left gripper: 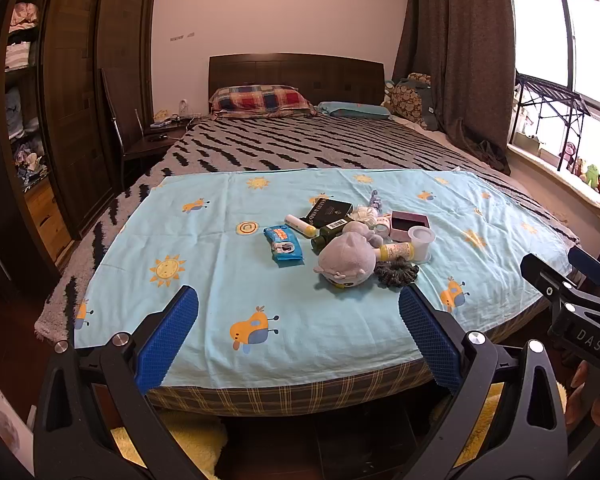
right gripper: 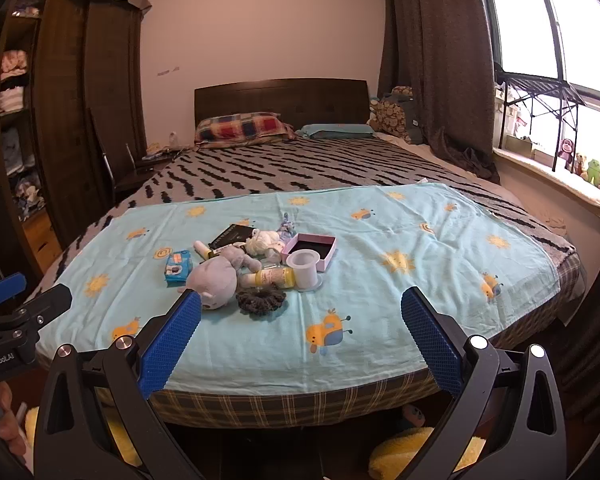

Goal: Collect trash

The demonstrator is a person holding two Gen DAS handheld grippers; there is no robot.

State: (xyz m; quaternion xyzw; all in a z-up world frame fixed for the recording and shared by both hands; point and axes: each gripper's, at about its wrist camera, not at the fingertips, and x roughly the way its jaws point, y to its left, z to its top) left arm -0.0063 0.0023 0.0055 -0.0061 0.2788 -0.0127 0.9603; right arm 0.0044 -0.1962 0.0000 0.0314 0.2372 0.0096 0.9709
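On the sheet (left gripper: pixel 228 280): one plush (left gripper: pixel 346 258), one scrunchie (left gripper: pixel 396 272); left gripper (left gripper: pixel 298 336) and right gripper (right gripper: pixel 300 336) spread.

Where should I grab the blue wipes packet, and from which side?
Take the blue wipes packet across its narrow width, coming down from above with the left gripper. It lies flat on the sheet, apart from the pile, so both long edges look free.

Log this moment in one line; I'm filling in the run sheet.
phase: approach | left gripper: open, empty | right gripper: open, empty | clutter: plush toy, scrunchie, wet-wipes pack on blue sheet, untouched
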